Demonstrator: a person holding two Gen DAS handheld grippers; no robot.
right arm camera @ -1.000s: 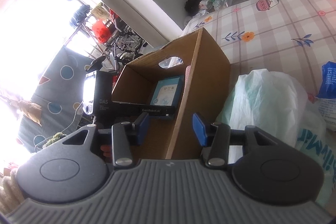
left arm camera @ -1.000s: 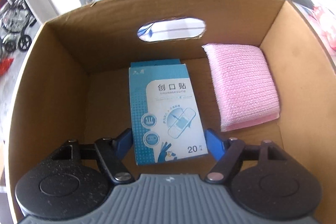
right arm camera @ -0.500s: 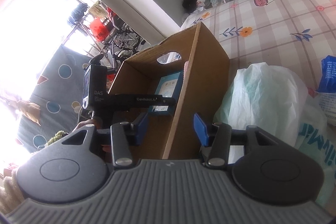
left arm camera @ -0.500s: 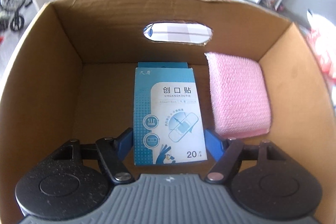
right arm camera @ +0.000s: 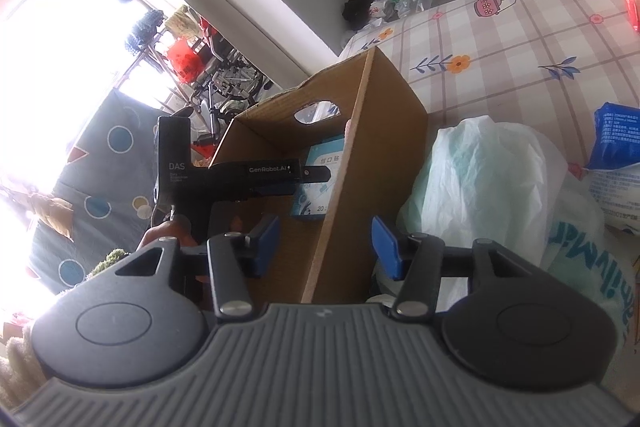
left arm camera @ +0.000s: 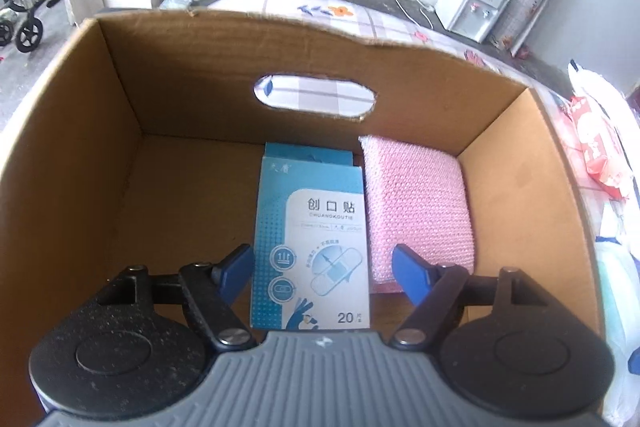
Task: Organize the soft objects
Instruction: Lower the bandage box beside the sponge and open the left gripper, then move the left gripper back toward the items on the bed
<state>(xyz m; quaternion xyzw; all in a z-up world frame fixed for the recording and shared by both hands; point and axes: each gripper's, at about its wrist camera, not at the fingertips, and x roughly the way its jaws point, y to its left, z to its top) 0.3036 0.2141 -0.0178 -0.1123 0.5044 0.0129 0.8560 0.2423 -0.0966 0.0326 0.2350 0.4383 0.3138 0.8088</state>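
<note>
Center frame, the bandage box (left arm camera: 310, 247) lies flat in the cardboard box (left arm camera: 192, 83) beside the pink sponge (left arm camera: 420, 203). Left gripper (left arm camera: 322, 271) jaws are opening, no longer pressing it; right gripper (right arm camera: 326, 241) jaws are opening, empty, astride the wall. Light, crushable: grip its long edges.

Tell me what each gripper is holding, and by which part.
Nothing is held. The left gripper is opening around the bandage box, pads clear of its sides. The right gripper is opening astride the cardboard box wall, not pressing it.

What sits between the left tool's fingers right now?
The bandage box, lying in the cardboard box; left tool opening, pads clear of it. Left wrist view.
</note>
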